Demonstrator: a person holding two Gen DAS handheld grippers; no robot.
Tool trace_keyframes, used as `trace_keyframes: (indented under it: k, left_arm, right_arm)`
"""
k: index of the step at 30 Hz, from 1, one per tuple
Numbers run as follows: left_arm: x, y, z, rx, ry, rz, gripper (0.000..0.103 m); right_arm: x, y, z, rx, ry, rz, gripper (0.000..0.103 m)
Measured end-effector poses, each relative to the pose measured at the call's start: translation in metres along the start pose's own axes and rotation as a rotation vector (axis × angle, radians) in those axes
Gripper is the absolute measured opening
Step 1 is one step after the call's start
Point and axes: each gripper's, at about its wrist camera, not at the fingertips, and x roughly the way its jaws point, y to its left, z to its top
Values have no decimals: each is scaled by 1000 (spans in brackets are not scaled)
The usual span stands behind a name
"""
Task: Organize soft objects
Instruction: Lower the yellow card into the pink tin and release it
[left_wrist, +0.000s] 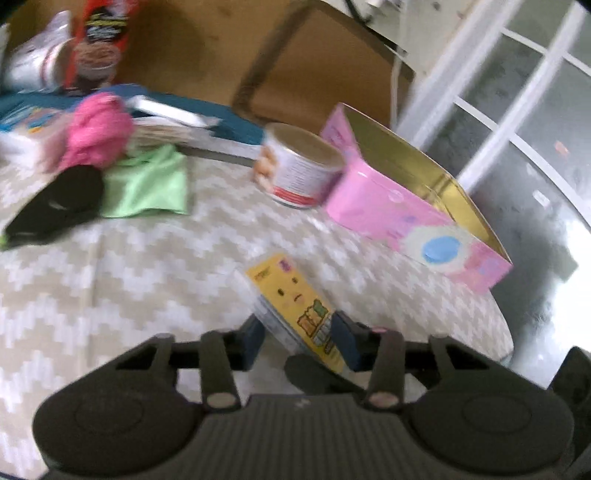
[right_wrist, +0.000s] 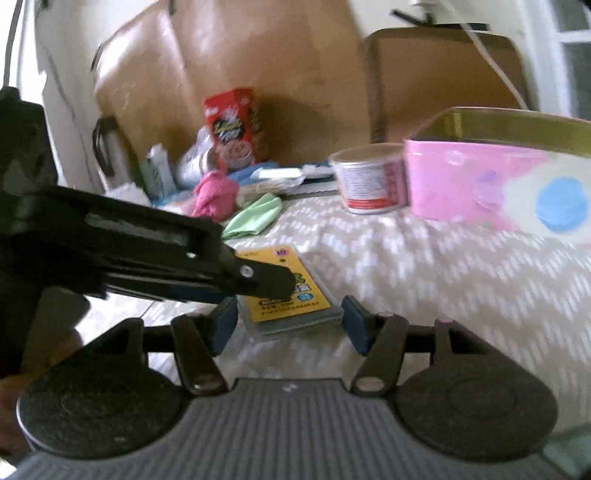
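Note:
A flat pack with a yellow label (left_wrist: 295, 299) (right_wrist: 286, 288) lies on the zigzag cloth. My left gripper (left_wrist: 301, 341) is open with its blue pads on either side of the pack's near end; its dark body crosses the right wrist view over the pack. My right gripper (right_wrist: 288, 325) is open, its pads flanking the pack's near edge. A pink soft bundle (left_wrist: 98, 129) (right_wrist: 216, 195) and a green cloth (left_wrist: 147, 182) (right_wrist: 255, 218) lie at the far side. An open pink box (left_wrist: 406, 199) (right_wrist: 491, 177) stands to the right.
A white tub (left_wrist: 301, 166) (right_wrist: 369, 177) stands beside the pink box. A black object (left_wrist: 55, 203) lies by the green cloth. A red snack box (right_wrist: 234, 125), blue flat items (left_wrist: 207, 122) and cardboard (right_wrist: 258, 66) stand at the back. The table edge (left_wrist: 506, 332) drops off at right.

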Motion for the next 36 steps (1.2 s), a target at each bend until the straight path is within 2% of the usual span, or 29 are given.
trace_keyframes:
  k: [4,8,12,17,23,27,29,32,36]
  left_arm:
    - [6,-29,1,77,8,-32,32]
    - [9,-62,9,177,-28,-66,31]
    - [15,-94,36,242,-71,-123,31]
    - [45,-138,74,312,-108,-177,32]
    - [104,-184,91,388,-79,-173,32]
    - [140,-202,90,388,-33,-120,34]
    - [142,-200,86,380,-32,-109,39]
    - [129,-194,78,391,-50,-116,45]
    - [87,-174,58,428,-114,-109,44]
  right_arm:
    - [-15,-11,-6,26,-54,-55,64]
    - [-31,-25,1,33,-145,-113,64]
    - [-43,-41,23,-10,-249,-190,64]
    - [-47,-76,53,-42,-345,-325,64]
    - [-39,-133,69,-25,-341,-494,64]
    - [-36,-153,71,-17,-299,-597,66]
    - [-41,-157,69,9,-316,-593,71]
    - [-48,-150,60,26,-354,-570,71]
    - [-55,-117,45,44,-397,-491,70]
